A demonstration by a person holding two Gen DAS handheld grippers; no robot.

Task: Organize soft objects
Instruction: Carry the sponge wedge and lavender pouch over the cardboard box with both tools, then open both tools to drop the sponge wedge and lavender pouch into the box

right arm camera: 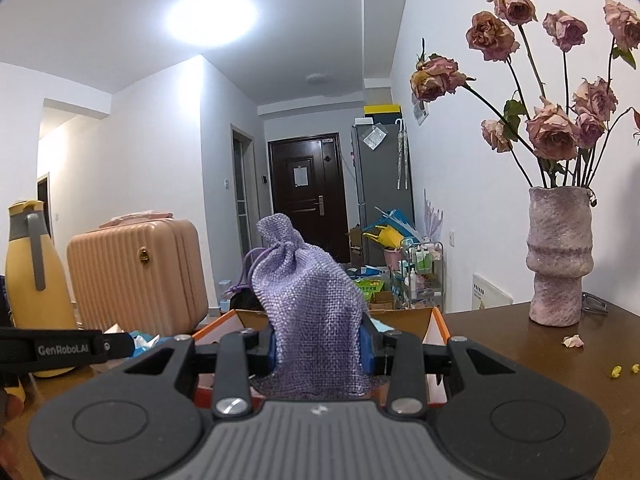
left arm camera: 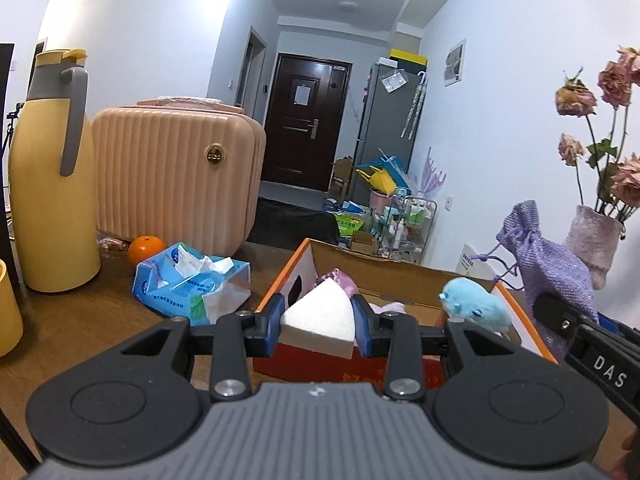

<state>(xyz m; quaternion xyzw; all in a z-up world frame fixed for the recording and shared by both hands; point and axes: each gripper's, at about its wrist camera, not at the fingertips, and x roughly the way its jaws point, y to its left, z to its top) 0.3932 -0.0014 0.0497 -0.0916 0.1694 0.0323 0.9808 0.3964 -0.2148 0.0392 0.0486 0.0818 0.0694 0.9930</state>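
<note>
My left gripper (left arm camera: 318, 320) is clenched on a white sponge wedge (left arm camera: 320, 318), and the open cardboard box (left arm camera: 400, 276) lies just ahead of and below my fingertips. My right gripper (right arm camera: 320, 346) grasps the upright purple pouch (right arm camera: 308, 300), its long axis vertical, with the same box just beyond.

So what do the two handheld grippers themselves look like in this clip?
Both match: ribbed grey body, black linkage arms with silver screws, blue finger pads. The left gripper reads "GenRobot.AI" along its side; the right gripper shows "DAS".
</note>
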